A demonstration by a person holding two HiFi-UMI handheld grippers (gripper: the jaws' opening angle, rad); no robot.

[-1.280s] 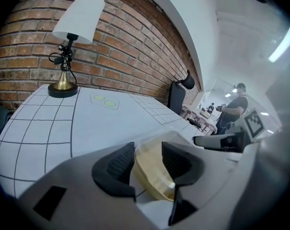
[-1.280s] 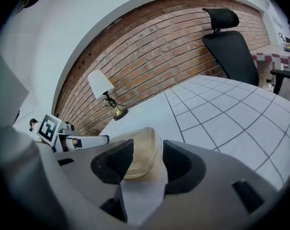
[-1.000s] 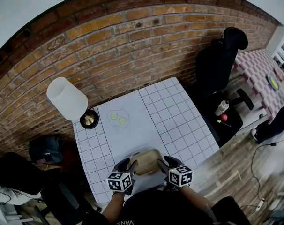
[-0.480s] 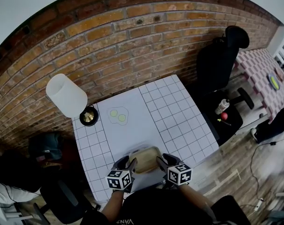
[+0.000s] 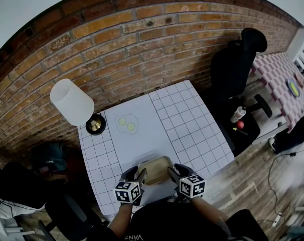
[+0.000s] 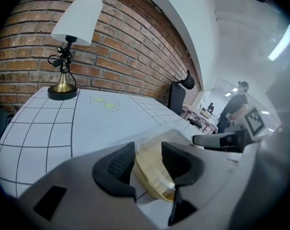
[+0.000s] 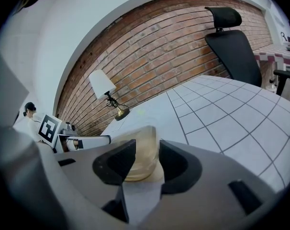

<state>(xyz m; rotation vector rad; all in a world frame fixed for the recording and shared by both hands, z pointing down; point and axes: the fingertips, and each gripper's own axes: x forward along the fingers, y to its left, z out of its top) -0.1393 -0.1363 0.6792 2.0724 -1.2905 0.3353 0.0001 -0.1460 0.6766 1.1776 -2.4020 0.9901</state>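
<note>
A clear plastic container [image 5: 155, 170] with a pale tan inside sits near the front edge of the white gridded table [image 5: 192, 129]. My left gripper [image 5: 138, 177] is shut on its left end and my right gripper [image 5: 170, 174] is shut on its right end. In the left gripper view the container [image 6: 152, 171] fills the gap of the left gripper [image 6: 149, 165], both dark pads pressing its wall. In the right gripper view the container [image 7: 140, 152] is pinched in the right gripper [image 7: 146, 161]. Whether the container rests on the table or hangs just above it cannot be told.
A lamp [image 5: 72, 103] with a white shade and brass base stands at the table's back left corner. Two yellow-green dots [image 5: 126, 124] are marked on the tabletop behind the container. A black office chair [image 5: 233, 64] stands at the right, and a brick wall [image 5: 142, 39] runs behind.
Both grippers stay on the container in nearly the same place. The right gripper's jaws have drawn slightly closer together on it.
</note>
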